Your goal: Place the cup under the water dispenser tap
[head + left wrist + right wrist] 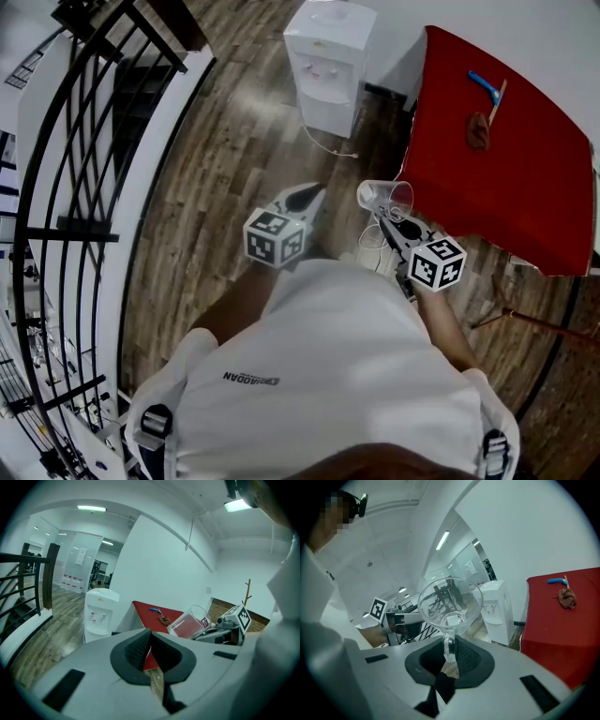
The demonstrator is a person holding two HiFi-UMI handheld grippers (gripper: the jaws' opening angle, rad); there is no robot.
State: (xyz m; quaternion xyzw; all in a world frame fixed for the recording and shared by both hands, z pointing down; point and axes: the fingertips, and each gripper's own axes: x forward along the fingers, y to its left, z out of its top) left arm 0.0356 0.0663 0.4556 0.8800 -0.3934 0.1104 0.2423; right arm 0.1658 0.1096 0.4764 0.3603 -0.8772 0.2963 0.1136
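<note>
A clear glass cup [384, 197] with a handle hangs above the wooden floor, and my right gripper [386, 221] is shut on its handle. In the right gripper view the cup [450, 599] faces the camera mouth-on, its handle pinched between the jaws of the right gripper [450, 651]. The white water dispenser [328, 64] stands against the far wall, some way beyond both grippers. It also shows as the dispenser [97, 611] and the dispenser [499, 611]. My left gripper [305, 198] hovers left of the cup with its jaws together and nothing held.
A red-covered table [506, 178] stands right of the dispenser with a blue tool [485, 86] and a brown cloth [477, 131] on it. A black stair railing [75, 187] runs along the left. A white cable [333, 145] lies on the floor by the dispenser.
</note>
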